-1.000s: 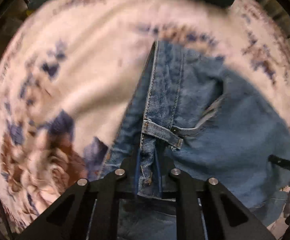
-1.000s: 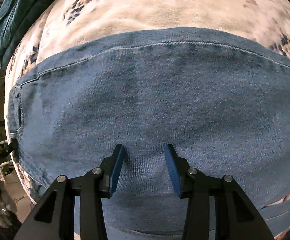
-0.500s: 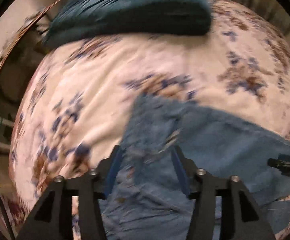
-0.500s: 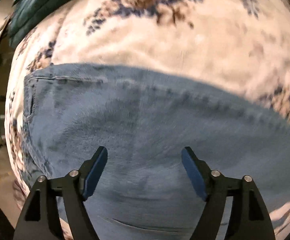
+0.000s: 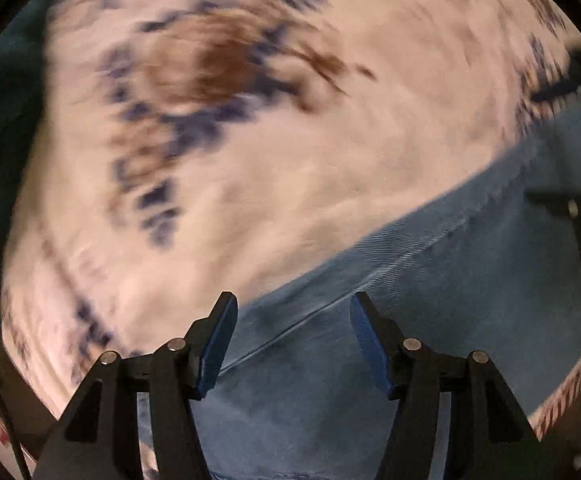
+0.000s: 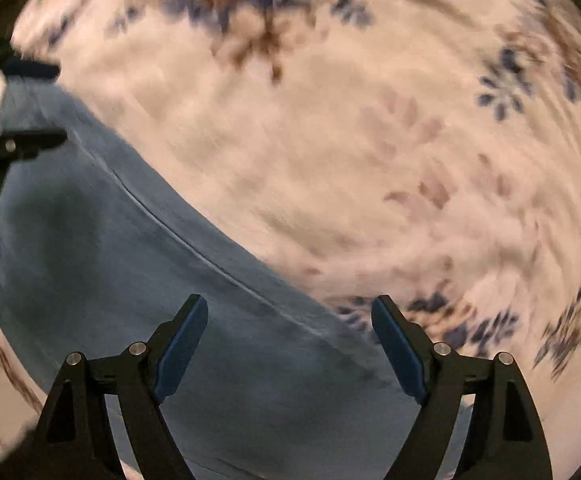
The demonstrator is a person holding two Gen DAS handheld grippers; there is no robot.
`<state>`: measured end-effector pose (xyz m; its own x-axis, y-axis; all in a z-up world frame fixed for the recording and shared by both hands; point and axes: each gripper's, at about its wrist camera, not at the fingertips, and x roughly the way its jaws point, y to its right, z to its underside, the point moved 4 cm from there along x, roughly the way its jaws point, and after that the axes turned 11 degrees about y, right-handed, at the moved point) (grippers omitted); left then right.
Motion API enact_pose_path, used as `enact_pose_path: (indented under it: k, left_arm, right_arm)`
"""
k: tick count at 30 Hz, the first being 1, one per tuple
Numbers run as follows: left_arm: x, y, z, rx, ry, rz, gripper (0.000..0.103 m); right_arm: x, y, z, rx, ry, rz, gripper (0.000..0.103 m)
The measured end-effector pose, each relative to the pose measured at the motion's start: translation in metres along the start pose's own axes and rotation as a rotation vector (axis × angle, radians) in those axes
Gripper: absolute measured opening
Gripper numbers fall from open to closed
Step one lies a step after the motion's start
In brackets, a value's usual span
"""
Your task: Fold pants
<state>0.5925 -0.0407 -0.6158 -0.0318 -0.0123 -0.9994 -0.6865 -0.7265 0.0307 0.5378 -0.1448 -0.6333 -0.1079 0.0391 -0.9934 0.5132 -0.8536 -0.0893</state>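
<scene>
Left wrist view: left claw [image 5: 292, 344], blue pads spread apart, nothing between them, poised over the far edge of the jeans [image 5: 430, 320]. Jeans: blue denim, lying flat on the bed [image 5: 290, 184], a stitched seam running just inside that edge. Right claw [image 6: 290, 344]: likewise spread and empty, above the same edge further right; each claw shows at the rim of the other's view. Probable purpose: both stand free over the cloth, between holds, ready for a fresh grip along the seam. Surface: cream bedcover with blue and brown flowers, heavily blurred. Room: dark, indistinct at the frame edges.
</scene>
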Motion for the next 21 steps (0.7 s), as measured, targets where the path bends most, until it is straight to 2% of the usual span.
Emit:
enact_pose_path:
  k: [1, 4, 6, 7, 8, 9, 11, 13, 17, 21]
  left_arm:
    - [0.009, 0.003, -0.001, 0.004, -0.041, 0.043, 0.056]
    - [0.023, 0.009, -0.002, 0.039, -0.092, 0.078, 0.056]
    - [0.026, 0.011, -0.003, 0.065, -0.097, 0.069, 0.056]
    - [0.025, 0.011, -0.004, 0.071, -0.091, 0.07, 0.056]
    - [0.022, 0.011, -0.005, 0.075, -0.084, 0.071, 0.056]
    - [0.019, 0.012, -0.006, 0.084, -0.075, 0.066, 0.056]
    - [0.01, 0.016, -0.007, 0.118, -0.056, 0.054, 0.056]
    - [0.0, 0.018, -0.011, 0.163, -0.03, 0.03, 0.056]
    - [-0.009, 0.02, -0.022, 0.214, -0.032, 0.024, 0.056]
    - [-0.006, 0.035, -0.031, 0.26, -0.051, 0.062, 0.056]
  right_arm:
    - [0.008, 0.004, 0.002, -0.03, -0.032, -0.01, 0.086]
    - [0.029, 0.017, 0.018, -0.101, -0.115, -0.043, 0.081]
    - [0.025, 0.019, 0.027, -0.127, -0.092, -0.101, 0.057]
    - [0.019, 0.019, 0.03, -0.149, -0.073, -0.118, 0.05]
    - [0.012, 0.019, 0.036, -0.176, -0.052, -0.135, 0.03]
    - [0.006, 0.021, 0.043, -0.202, -0.043, -0.132, 0.02]
    - [-0.008, 0.026, 0.058, -0.24, -0.018, -0.162, 0.011]
    - [-0.029, 0.036, 0.073, -0.254, 0.024, -0.192, 0.008]
    - [-0.065, 0.045, 0.097, -0.298, 0.104, -0.221, 0.005]
    - [-0.085, 0.062, 0.113, -0.29, 0.166, -0.227, 0.005]
